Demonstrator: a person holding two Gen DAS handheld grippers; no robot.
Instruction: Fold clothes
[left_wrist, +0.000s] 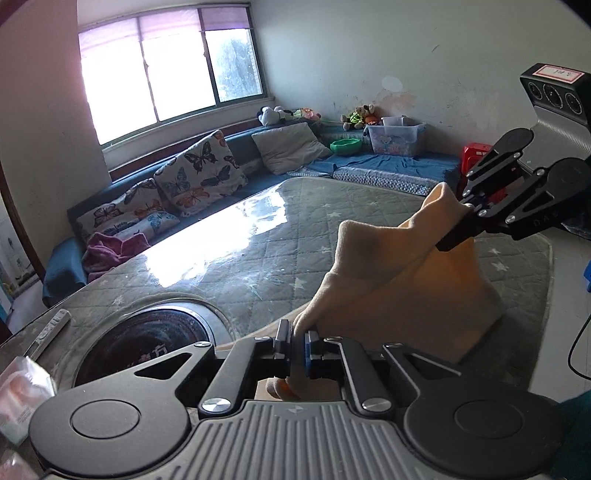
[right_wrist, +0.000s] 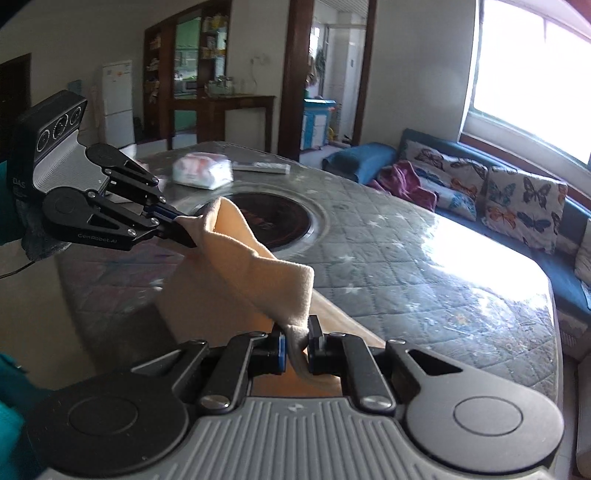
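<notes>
A cream-orange garment (left_wrist: 399, 291) hangs lifted above the quilted grey table cover (left_wrist: 280, 236), stretched between both grippers. My left gripper (left_wrist: 297, 345) is shut on one edge of the cloth at the bottom of the left wrist view. My right gripper (left_wrist: 460, 229) comes in from the right and pinches the far corner. In the right wrist view, the right gripper (right_wrist: 296, 345) is shut on a fold of the garment (right_wrist: 258, 273), and the left gripper (right_wrist: 184, 230) holds the other end at the left. The lower part of the cloth drapes down to the table.
A round dark hotplate (left_wrist: 147, 343) is set into the table beside the cloth. A white packet (right_wrist: 203, 170) and a remote (right_wrist: 262, 167) lie at the table's far end. A blue sofa with butterfly cushions (left_wrist: 199, 173) and a purple cloth (left_wrist: 107, 251) runs under the window.
</notes>
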